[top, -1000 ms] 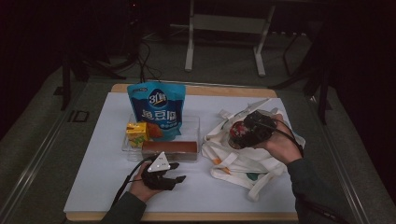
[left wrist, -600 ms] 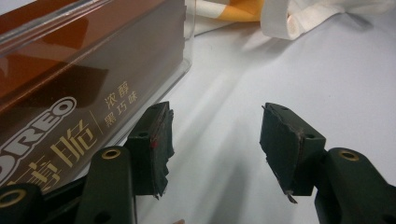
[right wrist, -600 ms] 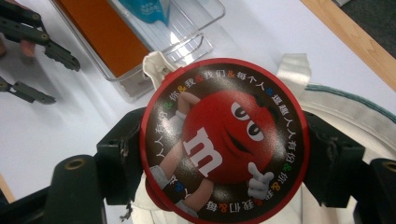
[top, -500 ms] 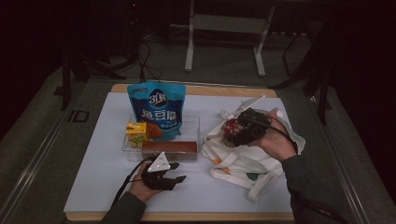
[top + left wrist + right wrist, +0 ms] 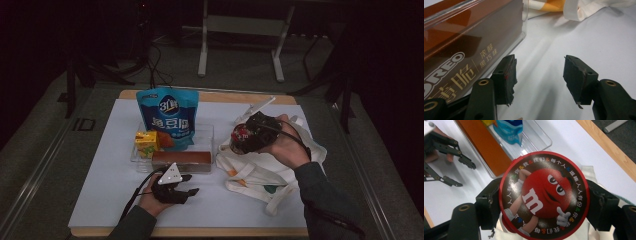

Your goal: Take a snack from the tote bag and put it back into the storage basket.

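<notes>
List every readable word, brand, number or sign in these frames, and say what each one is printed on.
"m": round M&M's tin, clamped between the right gripper jaws.
"你&我&我们&每个人": ring of text along the tin's rim; the rest is too blurred to read.
"REO", "浓醇黑巧味": brown biscuit box.
"3" and large white characters: blue pouch, too blurred to read.
Yellow carton: print too small.

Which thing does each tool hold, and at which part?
The right tool clamps the round candy tin by opposite sides of its rim. The left tool holds nothing.

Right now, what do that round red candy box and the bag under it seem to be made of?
The candy box looks like glossy printed plastic or tin; its lid shines, which one I cannot tell. The bag looks like soft cream cloth: it lies creased and limp, with flat straps.
</notes>
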